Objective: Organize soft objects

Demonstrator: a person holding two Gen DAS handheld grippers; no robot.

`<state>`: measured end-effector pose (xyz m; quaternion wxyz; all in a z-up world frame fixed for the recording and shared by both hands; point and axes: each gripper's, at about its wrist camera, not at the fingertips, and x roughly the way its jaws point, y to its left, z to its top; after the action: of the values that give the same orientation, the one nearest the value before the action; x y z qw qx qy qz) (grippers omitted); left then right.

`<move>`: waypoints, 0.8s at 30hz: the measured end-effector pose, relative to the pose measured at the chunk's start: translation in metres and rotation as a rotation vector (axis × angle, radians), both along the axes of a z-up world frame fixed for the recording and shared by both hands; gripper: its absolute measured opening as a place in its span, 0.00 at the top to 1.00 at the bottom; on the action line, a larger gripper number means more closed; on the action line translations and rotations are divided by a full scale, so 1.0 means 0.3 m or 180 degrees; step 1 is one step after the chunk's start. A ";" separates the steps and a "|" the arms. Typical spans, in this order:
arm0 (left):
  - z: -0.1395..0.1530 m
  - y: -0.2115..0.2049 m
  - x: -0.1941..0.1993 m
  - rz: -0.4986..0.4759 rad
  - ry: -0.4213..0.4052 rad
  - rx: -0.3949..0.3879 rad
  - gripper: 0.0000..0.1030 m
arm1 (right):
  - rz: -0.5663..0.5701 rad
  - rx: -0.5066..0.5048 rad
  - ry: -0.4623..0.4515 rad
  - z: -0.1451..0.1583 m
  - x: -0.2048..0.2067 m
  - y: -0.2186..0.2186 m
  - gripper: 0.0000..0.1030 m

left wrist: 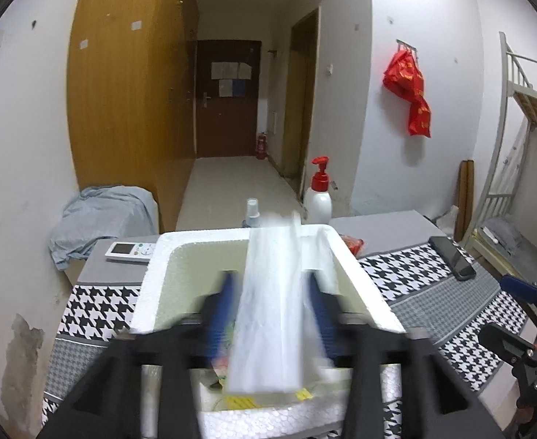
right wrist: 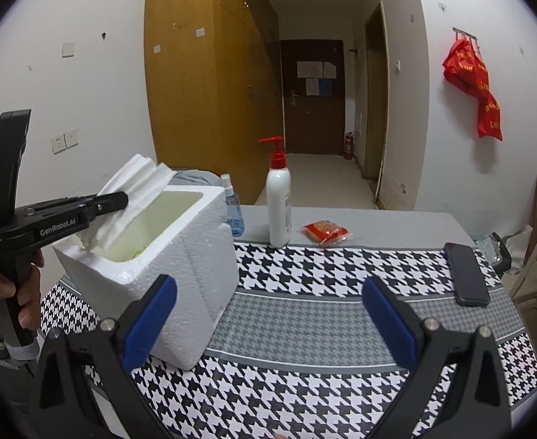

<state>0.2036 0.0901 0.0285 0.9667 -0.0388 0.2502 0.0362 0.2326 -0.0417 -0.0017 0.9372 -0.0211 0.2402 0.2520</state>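
My left gripper point(left wrist: 272, 303) holds a white soft pack of tissue point(left wrist: 272, 307) between its blue pads, over the open white foam box point(left wrist: 151, 285). In the right wrist view the left gripper point(right wrist: 122, 199) grips the white pack point(right wrist: 133, 186) tilted above the box's point(right wrist: 195, 256) opening. Some small yellow items lie inside the box bottom point(left wrist: 239, 400). My right gripper point(right wrist: 268, 318) is open and empty, low over the houndstooth cloth beside the box. A red snack packet point(right wrist: 325, 232) lies on the table behind.
A white pump bottle point(right wrist: 279, 208) and a small blue spray bottle point(right wrist: 233, 216) stand behind the box. A black phone point(right wrist: 467, 278) lies at the right. A remote point(left wrist: 131, 250) lies left of the box. The houndstooth cloth point(right wrist: 305, 278) covers the table.
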 end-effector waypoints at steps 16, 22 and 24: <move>0.070 -0.071 -0.164 -0.0017 -0.0480 0.0108 0.01 | 0.0015 0.0085 -0.0070 0.017 -0.055 -0.041 0.01; 0.084 -0.086 -0.223 0.0048 -0.0543 0.0118 0.01 | 0.0036 0.0108 -0.0117 0.033 -0.096 -0.061 0.01; 0.089 -0.095 -0.239 0.0046 -0.0553 0.0116 0.01 | 0.0041 0.0120 -0.0140 0.039 -0.109 -0.067 0.01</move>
<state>0.1320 0.0615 0.0554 0.9850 -0.0260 0.1644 0.0443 0.2000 -0.0619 0.0100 0.9409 -0.0104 0.2146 0.2620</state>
